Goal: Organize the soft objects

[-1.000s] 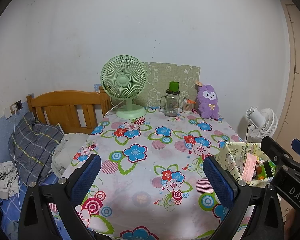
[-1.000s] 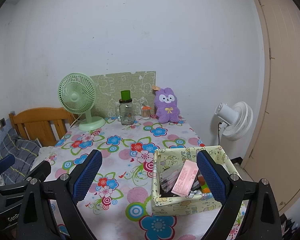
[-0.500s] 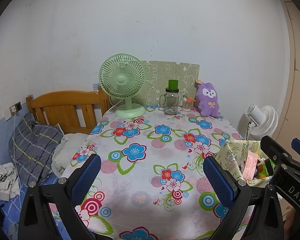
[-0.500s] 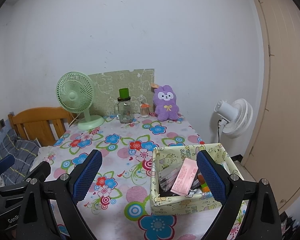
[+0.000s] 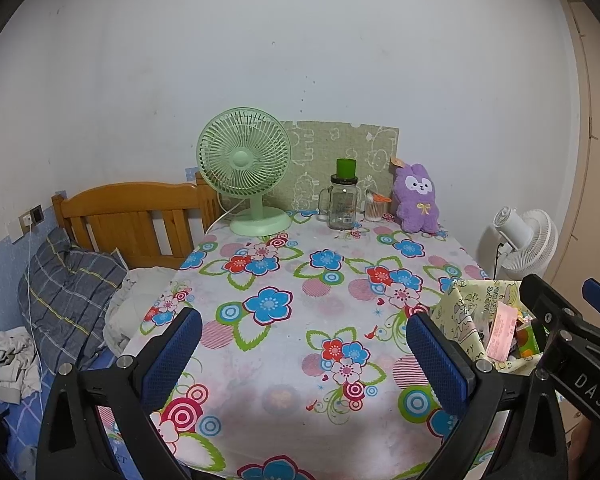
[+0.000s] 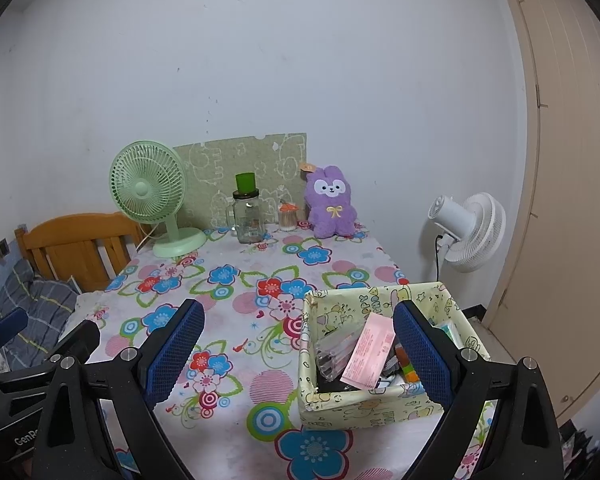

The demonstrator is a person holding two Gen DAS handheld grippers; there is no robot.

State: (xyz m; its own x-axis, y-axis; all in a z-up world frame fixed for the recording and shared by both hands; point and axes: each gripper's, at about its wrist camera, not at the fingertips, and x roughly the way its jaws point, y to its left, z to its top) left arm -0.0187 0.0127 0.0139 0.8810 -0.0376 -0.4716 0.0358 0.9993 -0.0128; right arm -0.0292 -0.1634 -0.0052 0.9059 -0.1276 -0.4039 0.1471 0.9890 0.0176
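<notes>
Purple plush rabbit (image 6: 331, 202), the one plainly soft thing on the desk (image 5: 300, 280), sits upright at the far edge against the wall, just beside a small jar of cotton swabs (image 6: 287, 218) and near a glass mug (image 6: 249, 216) with a green lid and a green fan (image 6: 150, 192). A patterned box (image 6: 364, 404) stands at the near right corner, well apart from the rabbit, holding a pink slip (image 6: 370, 354), clear packets and small items. Left claw (image 5: 304, 356) and right claw (image 6: 296, 354) both hover wide open above the near edge, holding nothing. Progress: the rabbit's upright seat fits either a toy already placed or one awaiting a move to the box; the pictures do not settle which. The box's lower contents are too jumbled to identify, and in the left view it is partly hidden behind the right claw. Bedding (image 5: 68, 292) beside the desk lies heaped, cut off at the frame's edge.
</notes>
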